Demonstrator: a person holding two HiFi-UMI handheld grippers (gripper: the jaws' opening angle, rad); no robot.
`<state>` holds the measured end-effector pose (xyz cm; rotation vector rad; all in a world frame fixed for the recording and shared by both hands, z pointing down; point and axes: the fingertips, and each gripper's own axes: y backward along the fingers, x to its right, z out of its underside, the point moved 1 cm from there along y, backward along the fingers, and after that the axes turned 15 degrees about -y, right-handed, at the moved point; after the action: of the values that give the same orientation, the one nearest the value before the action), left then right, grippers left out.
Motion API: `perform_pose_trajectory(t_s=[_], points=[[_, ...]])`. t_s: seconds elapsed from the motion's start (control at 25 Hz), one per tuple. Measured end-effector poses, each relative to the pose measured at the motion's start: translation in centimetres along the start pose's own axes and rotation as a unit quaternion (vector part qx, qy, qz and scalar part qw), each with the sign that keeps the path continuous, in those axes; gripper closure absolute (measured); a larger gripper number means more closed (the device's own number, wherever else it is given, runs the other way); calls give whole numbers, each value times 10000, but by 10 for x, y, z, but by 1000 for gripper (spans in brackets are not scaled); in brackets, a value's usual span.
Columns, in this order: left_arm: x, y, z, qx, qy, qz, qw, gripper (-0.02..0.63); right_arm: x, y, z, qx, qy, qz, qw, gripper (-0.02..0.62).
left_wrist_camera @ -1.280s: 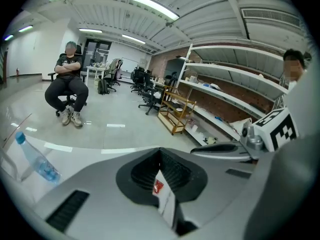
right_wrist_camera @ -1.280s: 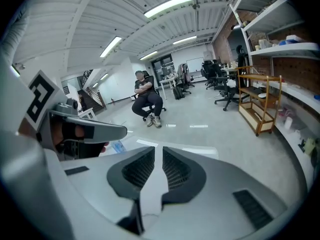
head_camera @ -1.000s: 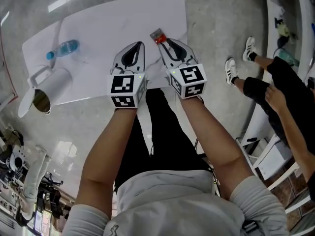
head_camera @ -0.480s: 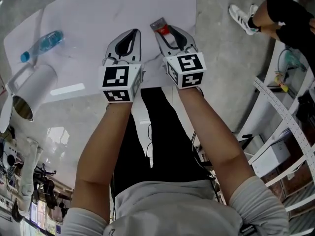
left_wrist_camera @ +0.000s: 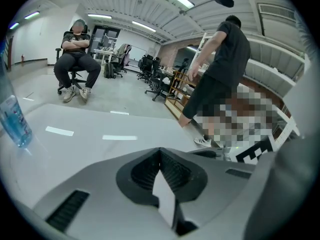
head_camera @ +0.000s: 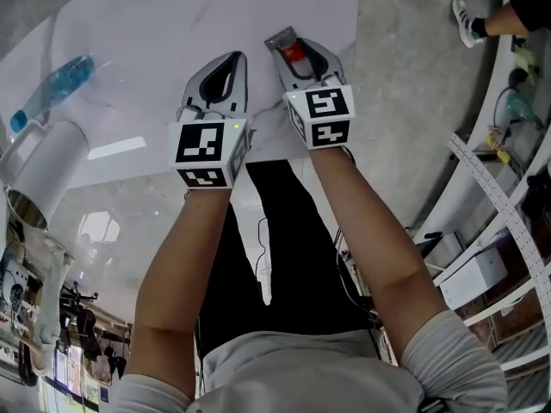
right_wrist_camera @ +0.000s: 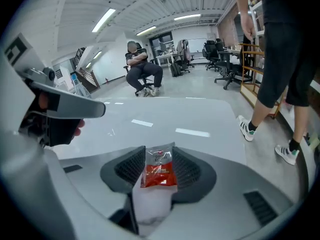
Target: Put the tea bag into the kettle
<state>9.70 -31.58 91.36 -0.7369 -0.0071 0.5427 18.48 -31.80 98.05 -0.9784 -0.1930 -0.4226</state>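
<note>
One kettle (head_camera: 52, 157), only in head view.

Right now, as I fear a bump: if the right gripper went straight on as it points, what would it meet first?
Probably the table, though depth is unclear. The right gripper has just been opening its jaws, with the tea bag between them.

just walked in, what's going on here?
A person holds a gripper in each hand over a white table. The right gripper has a red tea bag between its jaws, which have just been opening. The left gripper is shut and empty. The kettle is off to the left; the tea bag is not in it yet.
</note>
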Motion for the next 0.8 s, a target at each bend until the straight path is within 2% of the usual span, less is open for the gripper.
perform_pose_trajectory(t_s=[0.12, 0.6, 0.8], points=[[-2, -3, 7, -27, 39, 18, 10000, 604, 2, -8, 10, -104, 112, 85, 9998, 434], [-8, -4, 13, 26, 240, -62, 9997, 604, 3, -10, 13, 53, 456, 403, 9981, 456], [-2, 5, 7, 33, 156, 4, 9999, 604, -6, -9, 4, 4, 506, 338, 9981, 520]])
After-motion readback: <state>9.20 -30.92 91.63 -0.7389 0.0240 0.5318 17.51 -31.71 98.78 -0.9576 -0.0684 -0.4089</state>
